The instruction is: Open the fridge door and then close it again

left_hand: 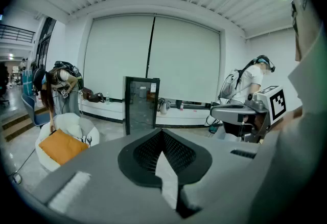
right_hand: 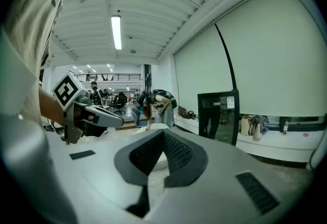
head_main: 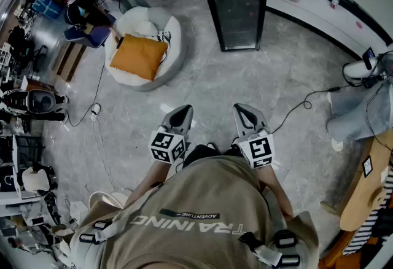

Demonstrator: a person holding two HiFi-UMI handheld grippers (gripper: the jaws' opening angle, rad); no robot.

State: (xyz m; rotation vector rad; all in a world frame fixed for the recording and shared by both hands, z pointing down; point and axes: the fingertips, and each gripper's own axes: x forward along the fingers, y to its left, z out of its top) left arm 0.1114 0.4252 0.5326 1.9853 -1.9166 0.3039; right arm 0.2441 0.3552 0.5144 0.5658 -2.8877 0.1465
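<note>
The fridge (head_main: 238,3) is a tall black cabinet with a dark glass door, standing against the far wall; its door is closed. It also shows ahead in the left gripper view (left_hand: 141,104) and right of centre in the right gripper view (right_hand: 218,115). Held side by side at waist height, my left gripper (head_main: 178,117) and right gripper (head_main: 247,115) point toward it, well short of it. The left gripper (left_hand: 163,132) has its jaws together with nothing between them. So does the right gripper (right_hand: 163,132).
A white beanbag (head_main: 166,53) with an orange cushion (head_main: 138,56) lies left of the fridge. A black cable (head_main: 301,105) runs across the grey floor toward a seated person (head_main: 359,114) at right. Shelves and clutter (head_main: 31,108) line the left side. A bending person (left_hand: 59,82) stands near the beanbag.
</note>
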